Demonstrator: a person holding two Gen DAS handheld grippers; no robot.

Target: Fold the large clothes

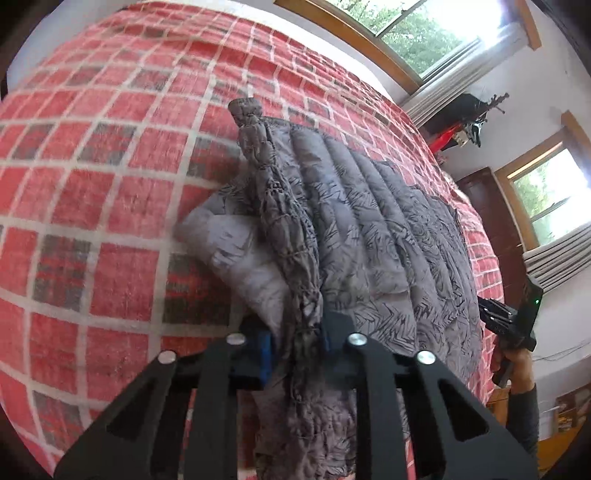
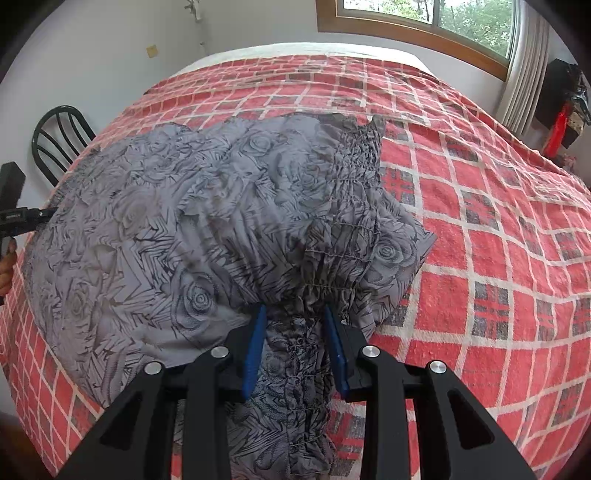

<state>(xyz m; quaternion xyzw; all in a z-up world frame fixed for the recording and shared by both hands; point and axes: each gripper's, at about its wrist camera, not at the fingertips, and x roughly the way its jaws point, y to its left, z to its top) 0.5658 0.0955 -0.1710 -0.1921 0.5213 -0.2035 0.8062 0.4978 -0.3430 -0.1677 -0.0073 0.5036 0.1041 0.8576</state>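
Note:
A large grey garment [image 2: 155,206] with a black rose print and a shirred elastic band lies on a bed; it also shows in the left wrist view [image 1: 369,221]. My left gripper [image 1: 295,339] is shut on a bunched edge of the garment, its blue pads pressed against the fabric. My right gripper [image 2: 295,332] is shut on the shirred band of the garment, which runs between its blue pads [image 2: 255,343]. Each gripper shows at the edge of the other's view: the right one [image 1: 509,321] and the left one [image 2: 14,218].
The bed is covered by a red, white and grey checked blanket [image 2: 461,192]. A dark chair [image 2: 59,136] stands at the bed's left side. Windows [image 2: 424,14] with curtains are behind the bed. A dark shelf with red items [image 2: 561,110] hangs at the right wall.

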